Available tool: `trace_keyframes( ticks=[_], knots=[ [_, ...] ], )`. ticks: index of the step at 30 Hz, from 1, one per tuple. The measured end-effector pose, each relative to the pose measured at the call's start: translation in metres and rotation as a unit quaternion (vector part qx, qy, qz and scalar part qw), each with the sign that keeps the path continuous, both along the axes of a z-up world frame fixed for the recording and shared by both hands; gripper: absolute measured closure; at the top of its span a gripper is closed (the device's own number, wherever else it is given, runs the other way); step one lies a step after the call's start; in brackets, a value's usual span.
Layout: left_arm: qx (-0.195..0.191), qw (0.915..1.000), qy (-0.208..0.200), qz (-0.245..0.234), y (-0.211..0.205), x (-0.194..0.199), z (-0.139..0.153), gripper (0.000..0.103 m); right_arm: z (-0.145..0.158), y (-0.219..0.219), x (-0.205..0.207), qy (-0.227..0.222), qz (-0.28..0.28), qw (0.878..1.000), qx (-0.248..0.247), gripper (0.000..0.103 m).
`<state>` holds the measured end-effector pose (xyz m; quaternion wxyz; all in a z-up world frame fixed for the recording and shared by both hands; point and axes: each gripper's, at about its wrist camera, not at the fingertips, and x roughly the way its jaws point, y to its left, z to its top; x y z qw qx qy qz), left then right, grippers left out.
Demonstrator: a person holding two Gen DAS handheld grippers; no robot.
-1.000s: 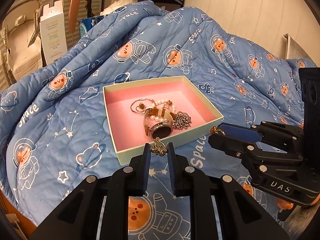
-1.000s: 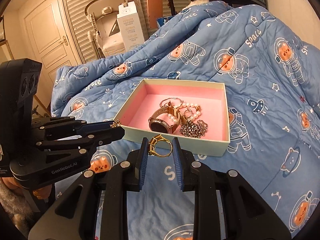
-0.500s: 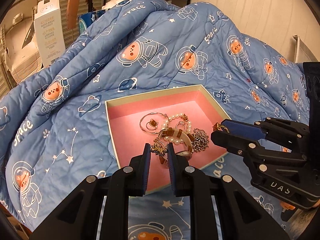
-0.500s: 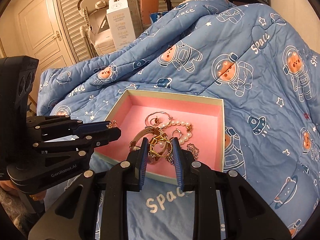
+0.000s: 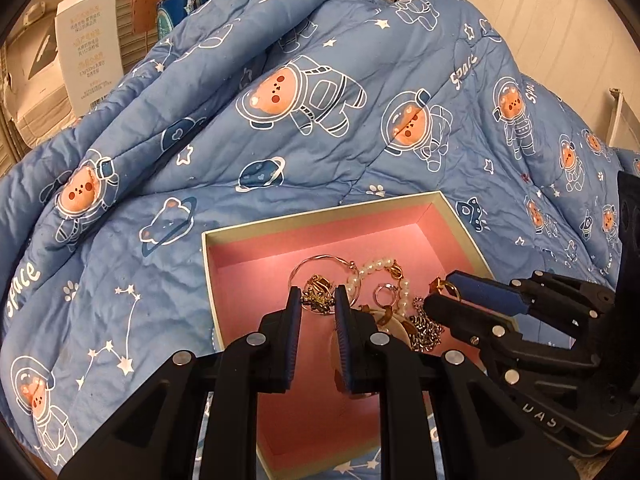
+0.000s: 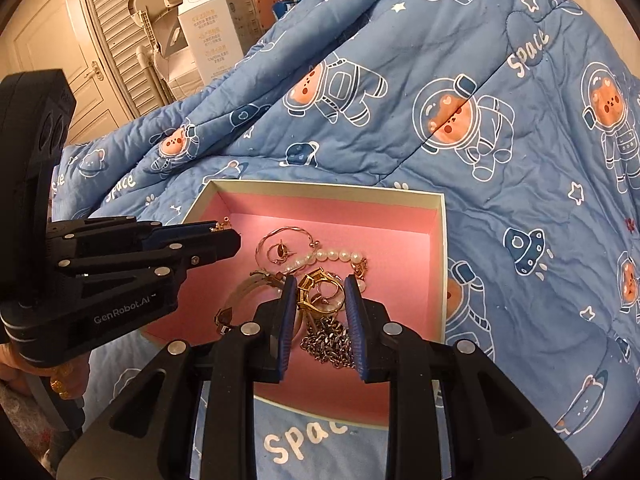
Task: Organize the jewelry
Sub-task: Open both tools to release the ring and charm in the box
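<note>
A pink-lined box (image 5: 320, 215) (image 6: 320, 190) lies on the blue quilt. It holds a thin hoop (image 6: 280, 236), a pearl bracelet (image 6: 332, 257), a watch (image 6: 240, 292) and a silver chain (image 6: 328, 344). My left gripper (image 5: 318, 300) hangs over the box's left half, shut on a small gold earring (image 5: 318, 294). My right gripper (image 6: 320, 292) hangs over the jewelry pile, shut on a gold ring (image 6: 310, 292). Each gripper shows in the other's view: the right gripper (image 5: 438, 294) with a bit of gold at its tips, the left gripper (image 6: 230, 236) likewise.
The blue astronaut-bear quilt (image 5: 320, 120) rises in a heap behind the box. A white carton (image 6: 208, 28) and louvred doors (image 6: 112, 20) stand at the back left. A hand (image 6: 60, 384) holds the left gripper.
Both grippers have moved forward from in front of the box's near rim to above its inside. Each still holds its gold piece.
</note>
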<state>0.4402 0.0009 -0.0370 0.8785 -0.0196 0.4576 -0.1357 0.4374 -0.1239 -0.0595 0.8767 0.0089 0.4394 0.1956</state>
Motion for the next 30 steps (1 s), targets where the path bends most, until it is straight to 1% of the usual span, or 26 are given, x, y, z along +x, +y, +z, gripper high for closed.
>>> trace_keyframes(
  ticks=[3,11,14,21,30],
  knots=[
    [-0.01,0.9998,0.014,0.007,-0.001,0.012,-0.005,0.087,-0.005,0.002,0.005,0.005,-0.001,1.0,-0.001,0.078],
    [-0.003,0.9995,0.03,0.007,-0.008,0.025,-0.016,0.087,-0.013,0.003,0.01,0.015,0.003,1.0,0.005,0.078],
    [-0.009,0.9993,0.035,0.01,-0.008,0.028,-0.019,0.087,-0.015,0.005,0.011,0.017,0.005,1.0,0.01,0.078],
    [0.0,0.9993,0.037,0.008,-0.016,0.032,-0.023,0.087,-0.017,0.004,0.017,0.025,-0.002,0.999,0.022,0.078],
    [-0.012,0.9988,0.046,0.014,-0.02,0.037,-0.028,0.087,-0.02,0.007,0.019,0.029,-0.005,0.999,0.022,0.078]
  ],
)
